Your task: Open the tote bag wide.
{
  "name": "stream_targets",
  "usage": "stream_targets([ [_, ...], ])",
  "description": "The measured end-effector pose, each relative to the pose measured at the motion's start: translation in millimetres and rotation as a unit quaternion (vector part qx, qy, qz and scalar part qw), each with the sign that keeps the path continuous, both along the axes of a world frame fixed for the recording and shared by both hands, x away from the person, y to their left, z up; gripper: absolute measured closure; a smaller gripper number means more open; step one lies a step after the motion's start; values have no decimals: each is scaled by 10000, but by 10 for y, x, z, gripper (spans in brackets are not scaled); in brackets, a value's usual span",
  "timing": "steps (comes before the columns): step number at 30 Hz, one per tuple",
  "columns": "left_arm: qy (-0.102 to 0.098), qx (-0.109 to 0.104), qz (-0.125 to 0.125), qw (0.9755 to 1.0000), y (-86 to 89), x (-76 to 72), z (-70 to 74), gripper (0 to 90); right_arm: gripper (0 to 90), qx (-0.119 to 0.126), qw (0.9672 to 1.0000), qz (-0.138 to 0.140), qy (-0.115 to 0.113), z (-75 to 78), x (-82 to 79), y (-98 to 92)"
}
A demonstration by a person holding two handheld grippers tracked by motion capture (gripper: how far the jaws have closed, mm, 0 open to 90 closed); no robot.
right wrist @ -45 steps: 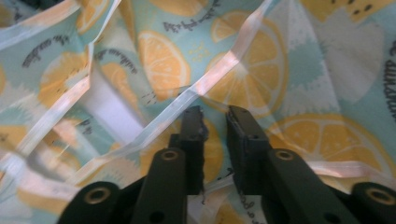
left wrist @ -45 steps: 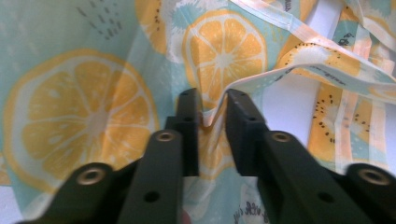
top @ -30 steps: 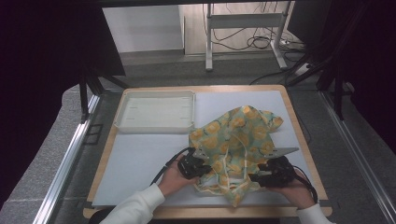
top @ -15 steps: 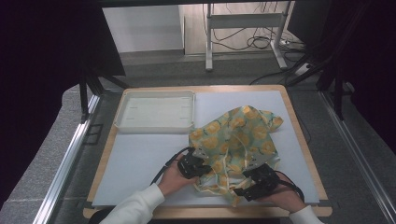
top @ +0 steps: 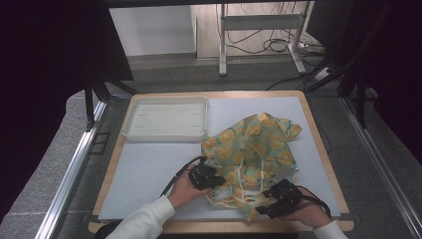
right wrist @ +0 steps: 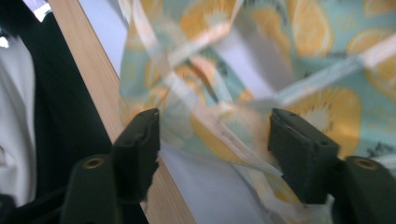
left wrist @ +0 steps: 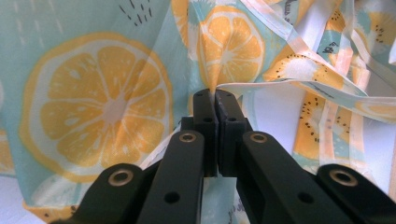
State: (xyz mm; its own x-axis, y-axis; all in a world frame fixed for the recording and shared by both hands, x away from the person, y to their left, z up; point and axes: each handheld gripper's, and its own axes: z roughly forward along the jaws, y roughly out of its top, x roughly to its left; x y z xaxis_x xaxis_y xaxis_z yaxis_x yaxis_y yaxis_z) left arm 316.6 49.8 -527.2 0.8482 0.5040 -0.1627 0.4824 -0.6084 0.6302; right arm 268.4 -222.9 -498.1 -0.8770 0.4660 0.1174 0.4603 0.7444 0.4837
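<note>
A crumpled light-green cloth with orange-slice print [top: 254, 149] lies on the white mat at the right half of the table. My left gripper [top: 211, 177] sits at the cloth's near-left edge and is shut on a fold of that cloth [left wrist: 116, 102]; its jaws pinch the fabric at the tips [left wrist: 215, 95]. My right gripper [top: 271, 201] is at the cloth's near edge, close to the table's front rim. It stands open [right wrist: 212, 135], with the cloth's pale straps [right wrist: 224, 133] lying between and beyond its jaws.
A white shallow tray [top: 166, 119] stands at the back left of the mat. The wooden table edge [right wrist: 93, 74] runs just beside my right gripper. Bare white mat [top: 144, 169] stretches left of the cloth. Metal frame legs and cables are beyond the table.
My right gripper has moved left and nearer along the front edge, from the cloth's right side to its near corner. The left gripper has kept its hold in place.
</note>
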Motion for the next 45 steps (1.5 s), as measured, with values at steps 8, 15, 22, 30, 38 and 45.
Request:
stream_targets([
  [8, 36, 10, -27, 10000, 12, 7, 3, 890, 850, -113, 9999, -77, 15, 0, 30, -29],
  [15, 69, -8, -25, 10000, 27, 7, 7, 889, 893, 52, 9999, -117, -38, 86, 28, -58],
  [22, 13, -196, 59, 9998, 101, 17, 74, 889, 895, 442, 9983, -320, -203, 211, 47, -105],
  [30, -203, -449, 167, 9986, 191, 15, 223, 891, 895, 686, 9949, -539, -498, 379, 116, -167],
  [38, -368, -672, 320, 9965, 284, 24, 373, 894, 895, 837, 9916, -711, -687, 501, 245, -250],
  [45, -564, -838, 364, 9942, 354, 17, 521, 895, 895, 879, 9886, -831, -897, 619, 360, -291],
])
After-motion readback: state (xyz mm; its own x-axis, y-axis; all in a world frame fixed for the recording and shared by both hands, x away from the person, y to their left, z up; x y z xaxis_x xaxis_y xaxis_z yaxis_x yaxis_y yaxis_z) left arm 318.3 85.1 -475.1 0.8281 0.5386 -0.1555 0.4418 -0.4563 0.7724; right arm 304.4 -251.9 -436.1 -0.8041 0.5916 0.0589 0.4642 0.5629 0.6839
